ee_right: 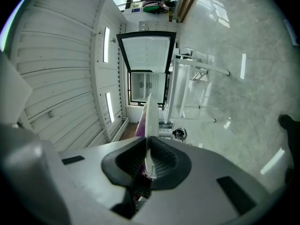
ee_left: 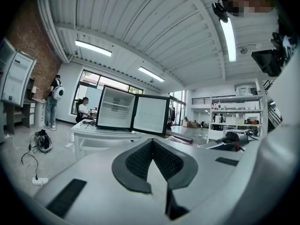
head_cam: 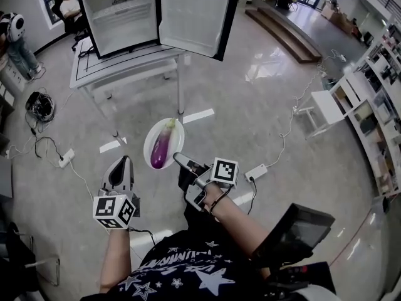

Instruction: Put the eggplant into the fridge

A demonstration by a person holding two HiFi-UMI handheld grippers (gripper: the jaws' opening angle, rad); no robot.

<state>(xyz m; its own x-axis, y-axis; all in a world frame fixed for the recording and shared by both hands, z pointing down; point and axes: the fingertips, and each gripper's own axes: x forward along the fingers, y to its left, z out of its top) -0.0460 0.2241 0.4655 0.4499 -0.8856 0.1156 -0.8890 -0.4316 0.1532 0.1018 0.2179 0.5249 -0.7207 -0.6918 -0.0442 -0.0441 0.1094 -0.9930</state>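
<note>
Right hand-held gripper sits at centre frame in the head view, jaws clamped on the near rim of a white plate. Eggplant lies lengthwise on the plate, stem end toward the top of the frame, held above the floor.

In the right gripper view the plate shows edge-on between the pads. It hides most of the eggplant, leaving only a purple sliver to its left.

Left hand-held gripper, lower left of centre, has its jaws together with nothing between them. Its own view shows the pads meeting in a V.

Fridge stands on a table at upper left, well apart from the plate. Its door is swung open, and the top is cut off by the frame edge.

The shirt at the bottom has stars and lettering, too cut off to read. The marker cube shows square patterns only.
</note>
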